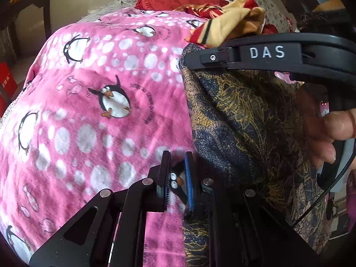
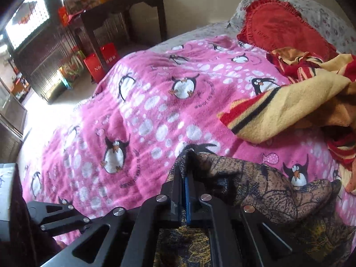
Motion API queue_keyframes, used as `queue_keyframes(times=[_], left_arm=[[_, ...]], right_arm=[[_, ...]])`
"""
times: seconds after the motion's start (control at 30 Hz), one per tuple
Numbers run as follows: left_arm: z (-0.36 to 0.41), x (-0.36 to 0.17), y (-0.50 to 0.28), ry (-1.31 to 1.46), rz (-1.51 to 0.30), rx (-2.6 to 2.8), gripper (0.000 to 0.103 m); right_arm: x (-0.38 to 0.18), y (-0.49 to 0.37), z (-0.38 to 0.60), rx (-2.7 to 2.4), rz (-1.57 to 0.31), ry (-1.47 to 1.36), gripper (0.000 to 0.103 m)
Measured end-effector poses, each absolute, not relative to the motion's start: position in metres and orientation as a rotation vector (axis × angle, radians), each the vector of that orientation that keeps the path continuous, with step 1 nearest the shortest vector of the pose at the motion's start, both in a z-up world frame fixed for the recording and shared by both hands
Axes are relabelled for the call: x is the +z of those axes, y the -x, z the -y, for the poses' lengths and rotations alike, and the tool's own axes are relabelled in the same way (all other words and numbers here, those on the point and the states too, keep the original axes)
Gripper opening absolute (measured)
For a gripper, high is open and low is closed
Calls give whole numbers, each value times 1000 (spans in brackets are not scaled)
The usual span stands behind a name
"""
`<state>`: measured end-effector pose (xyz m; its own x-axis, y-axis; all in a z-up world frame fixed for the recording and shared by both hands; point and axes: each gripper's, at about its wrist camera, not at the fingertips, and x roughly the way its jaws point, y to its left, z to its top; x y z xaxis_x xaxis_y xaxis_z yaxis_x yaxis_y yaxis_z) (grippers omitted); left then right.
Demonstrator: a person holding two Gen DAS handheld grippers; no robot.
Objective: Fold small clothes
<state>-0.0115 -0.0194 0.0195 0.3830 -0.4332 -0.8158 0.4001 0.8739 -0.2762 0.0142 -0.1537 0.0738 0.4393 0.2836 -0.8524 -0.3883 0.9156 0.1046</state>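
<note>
A dark blue garment with a gold and brown pattern (image 1: 240, 120) lies on the pink penguin blanket (image 1: 89, 115). My left gripper (image 1: 178, 155) hovers over the blanket just left of the garment's edge, its jaws a little apart with nothing between them. My right gripper (image 2: 185, 166) is shut on the garment's edge (image 2: 255, 184) and lifts it off the blanket (image 2: 144, 111). In the left wrist view the right gripper's black body marked DAS (image 1: 267, 53) and the hand holding it show above the raised cloth.
A red and yellow striped cloth (image 2: 289, 109) lies bunched at the right. A red frilled cushion (image 2: 284, 24) and floral pillows sit at the head of the bed. A dark side table (image 2: 124, 15), red bags (image 2: 95, 66) and a cabinet stand left of the bed.
</note>
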Motion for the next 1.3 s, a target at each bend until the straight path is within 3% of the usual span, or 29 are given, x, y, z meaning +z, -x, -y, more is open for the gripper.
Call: queue_keyframes(times=[0.17,0.43,0.5,0.57,0.73,0.93,1.13,1.3], left_arm=[[-22,41,-3,78,-1020,-464,11],[-31,49,0,97,-1023,-478,12],[-20,52,3,85,-1017,-505,12],[-6,55,4,71,-1005,-525,12],[31,49,9,23,-1024,-562,25],[54,27,9,-129,-1042,-506,26],[52,40,13,-130,-1035,-482,26],[64,48,22,-150,-1030,-484,26]], right_arm=[[97,-32,134,487,-958,-18,2],[55,-43,121,441,-996,-81,4],[70,-23,135,449,-960,-115,19],[93,10,156,419,-889,-121,49],[109,86,236,253,-850,-223,49],[66,147,329,-45,-995,-294,49],[101,201,412,-150,-776,-510,49],[92,169,442,-253,-802,-463,49]])
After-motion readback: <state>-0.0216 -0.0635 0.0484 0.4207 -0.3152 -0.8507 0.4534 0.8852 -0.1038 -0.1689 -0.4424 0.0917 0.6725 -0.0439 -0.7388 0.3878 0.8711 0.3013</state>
